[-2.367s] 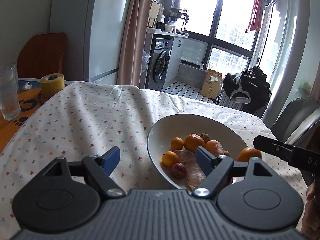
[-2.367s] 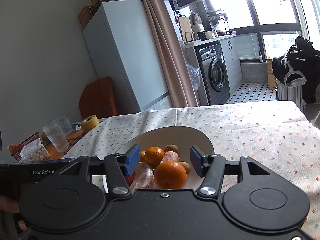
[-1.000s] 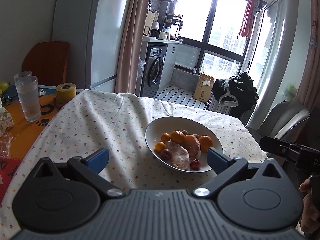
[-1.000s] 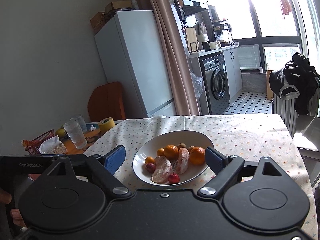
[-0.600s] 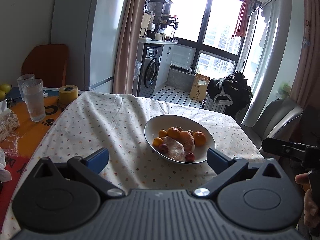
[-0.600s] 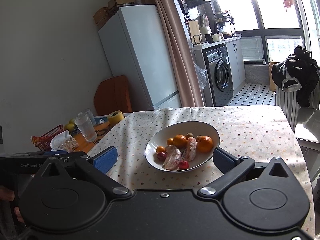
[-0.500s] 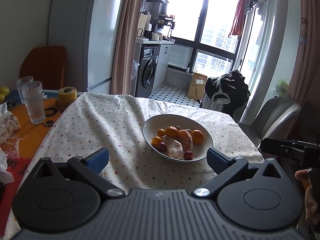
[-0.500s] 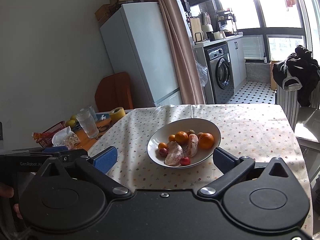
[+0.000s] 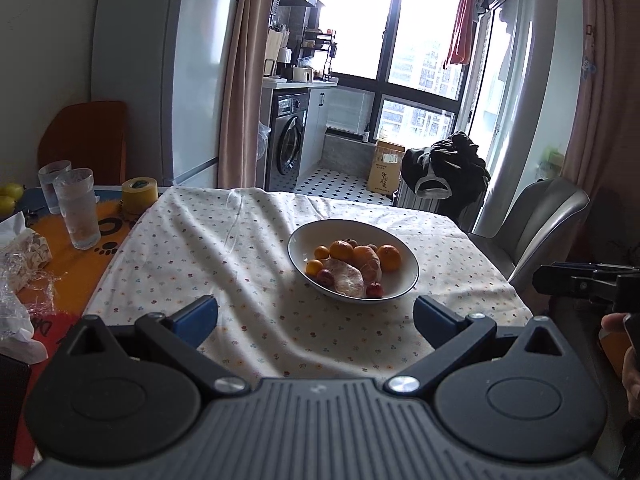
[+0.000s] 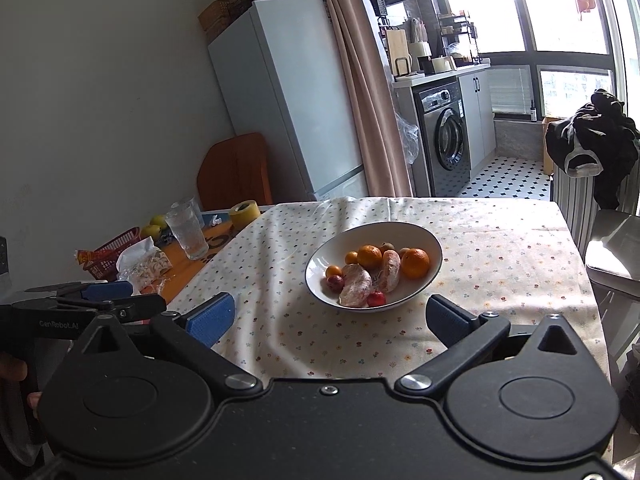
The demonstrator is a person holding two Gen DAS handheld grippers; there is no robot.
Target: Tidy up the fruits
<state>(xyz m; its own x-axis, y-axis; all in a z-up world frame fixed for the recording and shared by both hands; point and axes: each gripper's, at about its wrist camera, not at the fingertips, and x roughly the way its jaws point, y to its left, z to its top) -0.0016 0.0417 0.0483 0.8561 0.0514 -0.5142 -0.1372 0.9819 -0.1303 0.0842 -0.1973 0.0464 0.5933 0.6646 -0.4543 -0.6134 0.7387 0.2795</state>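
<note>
Leftmost, far table end: two drinking glasses point(image 9: 76, 212) stand side by side on an orange mat point(image 9: 86, 240), with a roll of yellow tape point(image 9: 139, 195) just beyond them and crinkled plastic wrapping point(image 9: 22, 252) nearer the camera.
Left gripper point(image 9: 316, 318): held low over the near edge of the table, its blue-padded jaws spread wide with nothing between them; it also shows at the left border of the right wrist view point(image 10: 108, 300).
Tablecloth point(image 9: 208, 256): cream with small coloured flowers, rumpled into soft folds, covering most of the table.
White bowl point(image 9: 394, 246): sits on the tablecloth ahead of both grippers, well apart from them and a little right of centre.
Fruit in bowl: three oranges point(image 9: 389, 258), two smaller orange fruits point(image 9: 314, 267), two pale peeled citrus pieces point(image 9: 349, 278) lying side by side, and two small red fruits point(image 9: 375, 290) at the near side; all rest inside the bowl.
Right gripper point(image 10: 330, 320): also hovering short of the bowl, jaws fully apart and holding nothing.
Right edge: a grey chair point(image 9: 540, 224) stands at the table's right side, and a dark garment point(image 9: 446, 168) hangs behind it.
</note>
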